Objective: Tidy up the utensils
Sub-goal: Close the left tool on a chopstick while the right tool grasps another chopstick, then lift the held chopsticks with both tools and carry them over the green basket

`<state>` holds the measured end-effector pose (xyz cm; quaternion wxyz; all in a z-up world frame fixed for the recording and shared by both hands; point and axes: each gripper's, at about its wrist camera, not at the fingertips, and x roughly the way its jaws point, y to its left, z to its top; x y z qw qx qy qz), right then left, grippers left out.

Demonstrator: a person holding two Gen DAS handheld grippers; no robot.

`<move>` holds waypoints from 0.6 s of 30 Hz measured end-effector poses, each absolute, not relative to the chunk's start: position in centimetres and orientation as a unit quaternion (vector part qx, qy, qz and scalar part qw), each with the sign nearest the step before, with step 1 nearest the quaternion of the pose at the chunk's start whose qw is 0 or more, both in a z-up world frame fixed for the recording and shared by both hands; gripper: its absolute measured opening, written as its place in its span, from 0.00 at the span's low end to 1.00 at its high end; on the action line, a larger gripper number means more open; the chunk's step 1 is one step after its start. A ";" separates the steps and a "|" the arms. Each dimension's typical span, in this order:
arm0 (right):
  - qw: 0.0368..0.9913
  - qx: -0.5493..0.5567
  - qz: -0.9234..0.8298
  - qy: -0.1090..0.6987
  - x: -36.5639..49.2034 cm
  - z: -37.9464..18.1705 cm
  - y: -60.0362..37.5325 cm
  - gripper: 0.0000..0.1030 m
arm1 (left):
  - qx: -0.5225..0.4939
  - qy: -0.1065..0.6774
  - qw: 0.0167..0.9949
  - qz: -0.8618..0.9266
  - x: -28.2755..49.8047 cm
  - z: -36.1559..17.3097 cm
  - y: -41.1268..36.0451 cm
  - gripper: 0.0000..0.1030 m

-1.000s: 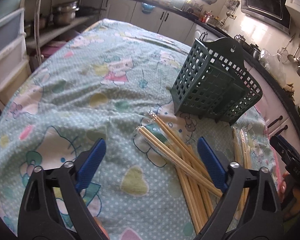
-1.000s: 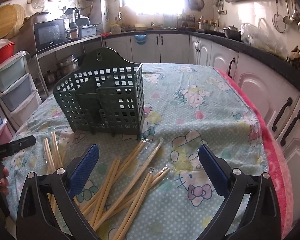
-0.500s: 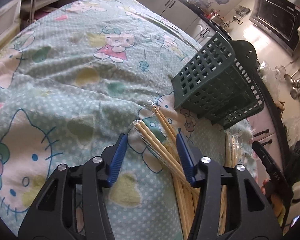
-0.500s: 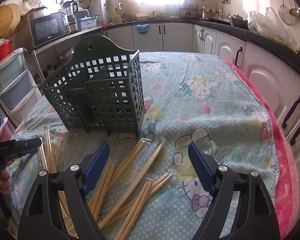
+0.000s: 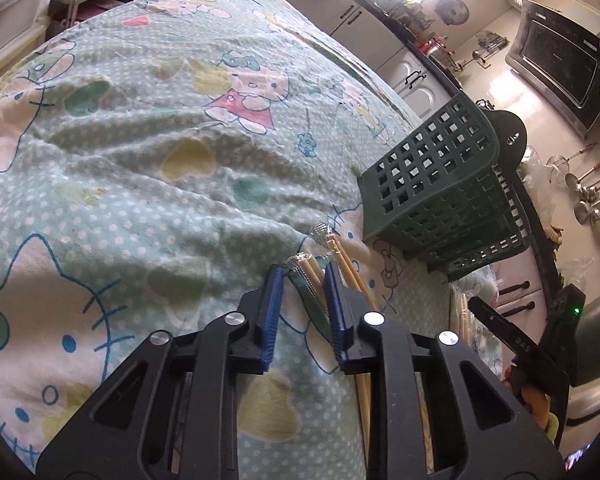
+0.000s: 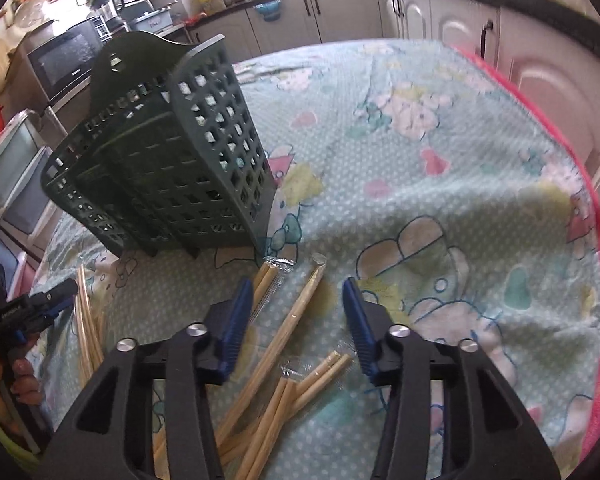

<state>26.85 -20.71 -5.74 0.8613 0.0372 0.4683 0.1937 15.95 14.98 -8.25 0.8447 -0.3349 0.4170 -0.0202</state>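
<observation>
Chopsticks, pale bamboo in clear plastic sleeves (image 5: 314,276), lie on the mint cartoon-print tablecloth (image 5: 148,152) near the dark green lattice plastic holder (image 5: 440,196) | left gripper (image 5: 302,280): jaws closing, one sleeved pair between them | right gripper (image 6: 298,300): jaws closing, spread around single chopstick (image 6: 296,312), not touching.

Chopsticks (image 6: 296,316) on tablecloth (image 6: 440,184), before basket (image 6: 172,168).

A table draped in a pale green polka-dot cartoon-cat cloth (image 5: 148,184) carries a dark green lattice utensil holder (image 6: 168,168), standing upright. Just in front of it, wooden chopsticks (image 6: 296,312), several in clear plastic sleeves, lie scattered and crossed on the rumpled fabric.
</observation>
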 end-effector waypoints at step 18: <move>0.858 0.098 0.214 0.456 27.7 -5.2 -22.1 0.09 | -0.318 0.404 0.857 -0.034 15.1 -6.5 15.1 0.00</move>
